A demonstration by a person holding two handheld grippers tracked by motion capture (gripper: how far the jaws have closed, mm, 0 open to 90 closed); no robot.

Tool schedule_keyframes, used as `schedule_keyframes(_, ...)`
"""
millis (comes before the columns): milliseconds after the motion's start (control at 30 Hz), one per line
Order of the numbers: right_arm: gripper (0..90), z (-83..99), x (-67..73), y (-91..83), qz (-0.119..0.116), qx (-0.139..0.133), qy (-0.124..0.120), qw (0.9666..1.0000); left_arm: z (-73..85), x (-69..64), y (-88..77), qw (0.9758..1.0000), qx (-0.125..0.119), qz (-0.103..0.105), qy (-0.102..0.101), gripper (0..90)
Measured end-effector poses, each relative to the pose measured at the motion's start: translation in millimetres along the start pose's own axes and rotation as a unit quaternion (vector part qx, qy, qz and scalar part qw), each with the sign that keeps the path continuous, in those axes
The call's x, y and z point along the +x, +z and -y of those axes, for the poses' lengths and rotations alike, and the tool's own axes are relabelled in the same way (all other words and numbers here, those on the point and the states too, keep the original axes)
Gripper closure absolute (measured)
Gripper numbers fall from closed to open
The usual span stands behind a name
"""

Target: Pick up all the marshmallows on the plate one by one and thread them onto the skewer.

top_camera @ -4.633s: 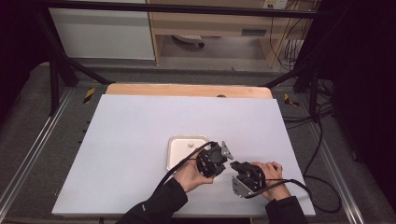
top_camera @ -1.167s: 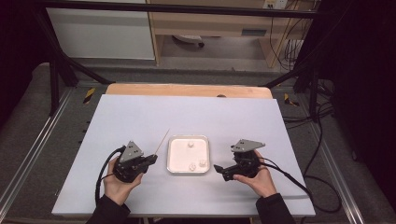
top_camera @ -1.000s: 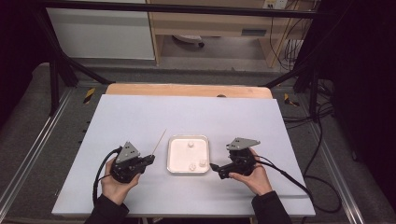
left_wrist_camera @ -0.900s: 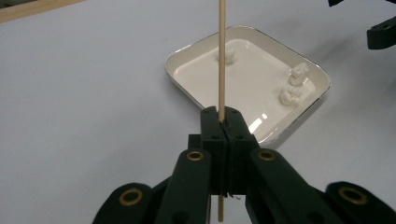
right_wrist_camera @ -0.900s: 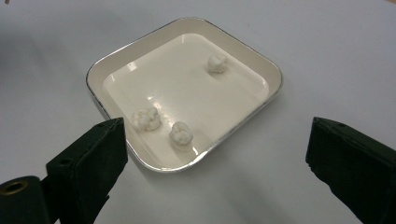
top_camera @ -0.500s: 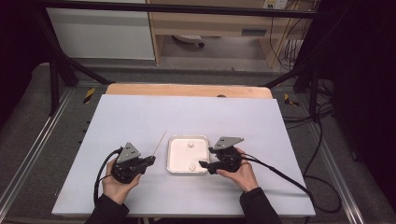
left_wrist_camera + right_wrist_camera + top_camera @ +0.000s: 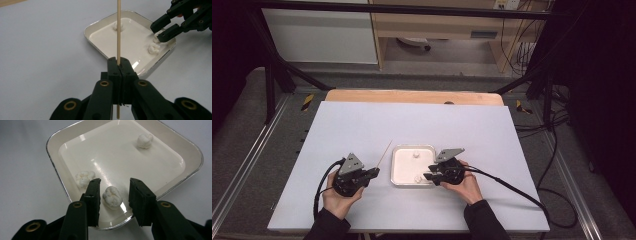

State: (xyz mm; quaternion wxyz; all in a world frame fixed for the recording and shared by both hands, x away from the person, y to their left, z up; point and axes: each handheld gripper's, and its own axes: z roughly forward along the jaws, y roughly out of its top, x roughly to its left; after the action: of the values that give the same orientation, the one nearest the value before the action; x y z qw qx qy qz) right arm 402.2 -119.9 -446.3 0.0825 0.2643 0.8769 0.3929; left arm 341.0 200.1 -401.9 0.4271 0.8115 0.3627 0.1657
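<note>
Near edge of the pale grey surface [image 7: 362, 130]: two sleeved forearms come in, each hand on a black two-jaw gripper.

Left gripper [image 7: 119, 65] sits low at the person's left, jaws clenched flat together on a thin straight wooden skewer [image 7: 118, 30]. The stick runs up from between the jaws, its tip pointing toward the tray; in the high view the skewer [image 7: 384, 154] slants up and right from the left gripper [image 7: 371, 173] and ends just beside the tray's left rim. A short stub of it shows below the jaws in the left gripper view.

Right gripper [image 7: 113, 193] is tipped over the near right part of a shallow square white tray with a shiny metal rim [image 7: 53, 157]. Its jaws have just been closing and stand partly apart, with a small white lumpy popcorn-like piece [image 7: 112, 197] between them. There is a gap on both sides, so the pads are not pressing it. The piece lies on the tray floor by the near rim. In the high view the right gripper [image 7: 428, 176] overlaps the tray's right edge.

A second white lumpy piece [image 7: 84, 177] sits just left of the left jaw, inside the tray. A third white piece [image 7: 145, 140] lies farther off, near the tray's far side, well apart from the other two.

Beyond the tray the surface is bare up to a light wooden board edge [image 7: 412, 96].
</note>
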Motion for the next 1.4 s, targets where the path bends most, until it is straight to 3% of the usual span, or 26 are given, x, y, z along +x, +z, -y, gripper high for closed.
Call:
schedule_keyframes(333, 73.5, 0.7, 2.3, 3.3, -0.002, 0.016, -0.032, 0.9994, -0.1, -1.0, 1.3, 1.0000, 0.003, 0.002, 0.003, 88.8)
schedule_keyframes(533, 76.4, 0.6, 2.2, 2.5, 0.003, 0.016, -0.030, 0.9994, -0.3, -1.5, 0.7, 1.0000, 0.000, 0.001, 0.004, 88.9)
schedule_keyframes(667, 76.7, -2.9, 3.3, -5.4, -0.002, -0.004, -0.024, 0.9997, -0.6, -3.3, 0.5, 1.0000, -0.004, 0.002, 0.005, 88.9)
schedule_keyframes(833, 76.7, -11.5, 5.1, -28.8, -0.015, -0.049, -0.010, 0.9987, -2.1, -9.2, 1.0, 0.9999, -0.009, 0.007, 0.011, 88.8)
schedule_keyframes(1167, 77.1, -21.7, 10.1, -76.9, -0.040, -0.127, 0.030, 0.9906, -7.4, -34.5, 12.8, 0.9989, -0.011, 0.028, 0.035, 88.9)
schedule_keyframes(1333, 77.2, -23.3, 9.4, -91.2, -0.052, -0.161, 0.054, 0.9840, -11.1, -51.6, 23.0, 0.9977, -0.005, 0.044, 0.050, 88.9)
schedule_keyframes(1400, 77.2, -22.5, 6.9, -96.0, -0.060, -0.179, 0.068, 0.9796, -12.9, -57.9, 26.7, 0.9971, -0.004, 0.051, 0.057, 88.9)
